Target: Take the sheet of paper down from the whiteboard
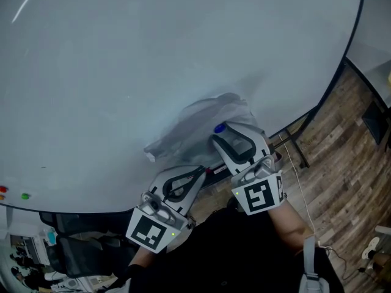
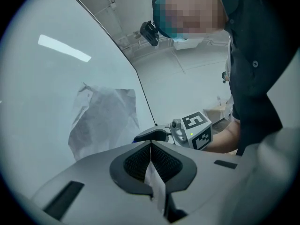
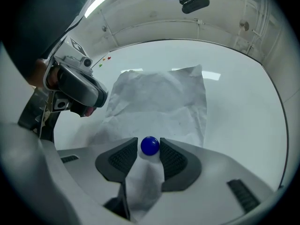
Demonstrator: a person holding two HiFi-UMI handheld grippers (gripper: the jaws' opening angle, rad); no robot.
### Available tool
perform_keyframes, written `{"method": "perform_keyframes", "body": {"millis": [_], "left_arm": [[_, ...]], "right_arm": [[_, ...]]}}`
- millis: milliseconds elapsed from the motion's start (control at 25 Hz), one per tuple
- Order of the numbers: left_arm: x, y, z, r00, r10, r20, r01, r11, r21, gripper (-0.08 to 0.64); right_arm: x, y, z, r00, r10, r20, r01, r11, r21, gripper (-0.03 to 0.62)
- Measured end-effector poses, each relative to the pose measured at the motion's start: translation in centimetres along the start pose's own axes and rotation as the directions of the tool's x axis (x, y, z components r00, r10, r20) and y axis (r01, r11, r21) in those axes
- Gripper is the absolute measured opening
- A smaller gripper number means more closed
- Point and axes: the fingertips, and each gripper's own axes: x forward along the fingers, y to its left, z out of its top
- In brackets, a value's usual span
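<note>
Sheet of paper (image 1: 195, 124) is crumpled but lies vs. the whiteboard (image 1: 122, 60), toward its lower edge, w/ a blue magnet (image 1: 219, 128) on the sheet's lower part. Both grippers are at the paper's bottom edge, near each other.

Left gripper (image 1: 200, 171): in the left gripper view its jaws (image 2: 151, 146) are closed tight, pads meeting, w/ a thin strip of the paper pinched between them and trailing back toward the camera. Rest of the sheet (image 2: 105, 118) shows beyond on the board (image 2: 47, 102), wrinkled, upper corner curling. Right gripper (image 2: 143, 137) shows just beside, marker cube facing the cam.

Right gripper (image 1: 221, 137): in the right gripper view its jaws (image 3: 150, 143) are only slightly apart, one pad on each side of the blue magnet (image 3: 150, 146), closed in on it. Paper (image 3: 159, 102) spreads above the magnet and also runs down between the jaws. Left gripper (image 3: 77, 88) is at the sheet's left edge.

Red magnet (image 1: 3, 190) and green magnet (image 1: 25, 196) sit far left on the board, well apart from the sheet. Wood floor (image 1: 348, 163) is below, at right.
</note>
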Motion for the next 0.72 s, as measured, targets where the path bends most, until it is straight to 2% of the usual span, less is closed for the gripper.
{"method": "perform_keyframes", "body": {"millis": [160, 320, 440, 560, 720], "left_arm": [[-0.9, 0.6, 0.2, 0.999, 0.032, -0.004, -0.032, 0.999, 0.017, 0.011], [-2.1, 1.8, 0.6, 0.996, 0.085, -0.008, -0.084, 0.996, 0.041, 0.011], [-2.9, 2.5, 0.9, 0.992, 0.127, 0.007, -0.127, 0.99, 0.066, 0.011], [-4.0, 3.0, 1.4, 0.986, 0.16, 0.044, -0.163, 0.983, 0.089, 0.011], [-6.4, 3.4, 3.9, 0.967, 0.208, 0.149, -0.229, 0.963, 0.143, 0.011]], "right_arm": [[0.0, 0.0, -0.2, 0.999, -0.021, -0.026, 0.02, 0.999, -0.03, 0.155], [0.0, -0.2, -0.1, 0.999, -0.052, -0.014, 0.051, 0.998, -0.044, 0.138], [0.0, -0.1, -0.2, 0.999, -0.044, -0.028, 0.043, 0.998, -0.055, 0.135], [0.0, 0.0, -0.6, 0.998, -0.033, -0.049, 0.03, 0.998, -0.063, 0.132], [-0.1, 0.0, -0.5, 0.998, -0.032, -0.05, 0.03, 0.998, -0.054, 0.132]]}}
